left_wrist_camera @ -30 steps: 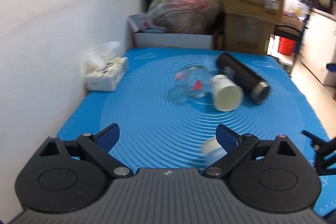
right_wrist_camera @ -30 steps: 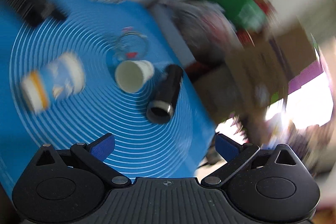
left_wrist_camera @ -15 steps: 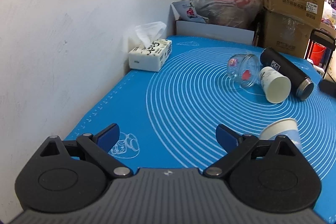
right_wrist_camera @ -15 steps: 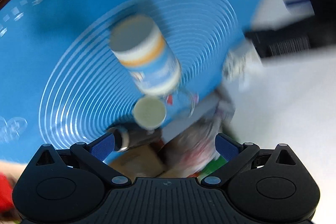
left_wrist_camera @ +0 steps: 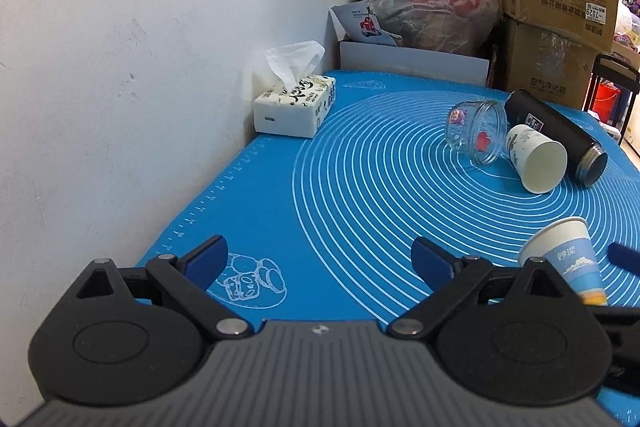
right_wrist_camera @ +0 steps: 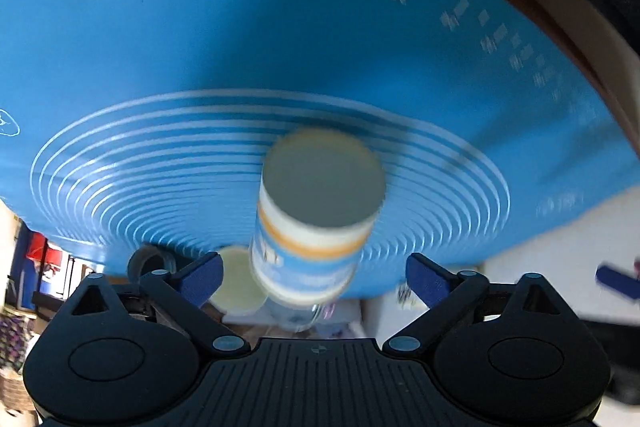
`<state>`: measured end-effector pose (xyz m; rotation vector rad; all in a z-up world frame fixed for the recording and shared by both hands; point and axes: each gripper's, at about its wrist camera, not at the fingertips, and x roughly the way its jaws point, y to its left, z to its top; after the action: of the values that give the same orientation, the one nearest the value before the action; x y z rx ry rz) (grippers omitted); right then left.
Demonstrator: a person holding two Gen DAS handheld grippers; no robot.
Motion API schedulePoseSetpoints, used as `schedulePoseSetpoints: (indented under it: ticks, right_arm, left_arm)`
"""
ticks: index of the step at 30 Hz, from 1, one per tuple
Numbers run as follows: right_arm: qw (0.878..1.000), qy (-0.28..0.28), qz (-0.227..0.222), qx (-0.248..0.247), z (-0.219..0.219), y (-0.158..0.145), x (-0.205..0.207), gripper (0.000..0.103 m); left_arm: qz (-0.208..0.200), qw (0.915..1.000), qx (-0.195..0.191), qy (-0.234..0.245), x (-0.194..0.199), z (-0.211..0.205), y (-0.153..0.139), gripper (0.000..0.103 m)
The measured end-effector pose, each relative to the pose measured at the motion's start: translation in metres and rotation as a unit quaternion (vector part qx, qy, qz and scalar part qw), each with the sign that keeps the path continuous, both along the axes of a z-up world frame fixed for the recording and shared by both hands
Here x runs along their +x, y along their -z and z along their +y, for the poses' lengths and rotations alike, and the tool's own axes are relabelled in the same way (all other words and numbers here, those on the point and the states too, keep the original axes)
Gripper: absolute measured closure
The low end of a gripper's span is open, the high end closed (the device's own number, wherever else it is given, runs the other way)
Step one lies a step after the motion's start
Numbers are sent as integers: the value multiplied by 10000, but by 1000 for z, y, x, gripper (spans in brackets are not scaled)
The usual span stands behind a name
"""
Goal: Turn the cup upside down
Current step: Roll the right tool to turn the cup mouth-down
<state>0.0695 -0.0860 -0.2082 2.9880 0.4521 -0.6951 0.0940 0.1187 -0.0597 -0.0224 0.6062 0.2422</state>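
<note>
Blue-and-white paper cup [left_wrist_camera: 566, 258] with orange band, on blue mat (pose unclear, right view blurred)

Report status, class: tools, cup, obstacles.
Left tool open, empty, low over the mat. Right tool open, inverted, blue paper cup between its fingers, ungripped. Jar, white cup, flask lie beyond, apart.
</note>
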Motion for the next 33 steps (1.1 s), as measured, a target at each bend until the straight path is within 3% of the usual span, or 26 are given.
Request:
schedulePoseSetpoints:
  ticks: [7,15,20,22,25,30,33]
  right_arm:
    - [9997,76,128,-204,-3,13,6,44]
    - [9990,143,405,143,-9,5,11,46]
    - [9942,322,631,811,-10,-9,12,46]
    - [9851,725,806,1336,-7,-20,13,46]
    - [9492,1630,1232,2393,6,-46,13,47]
    - [8547,2500,1880,4144,9,-93,27,47]
    - [7963,3034,2022,4827,6,-114,39,47]
  left_arm:
    - [75,10000,42,31,9,1,7,5]
    - [140,9999,48,68,15,-2,10,5]
    - [173,9998,31,78,17,-3,10,6]
    - [170,9998,32,82,17,-4,9,6]
    - [170,9998,37,104,18,-6,8,6]
    - [212,9996,37,182,21,-12,6,6]
    - [211,9994,97,241,22,-18,5,6]
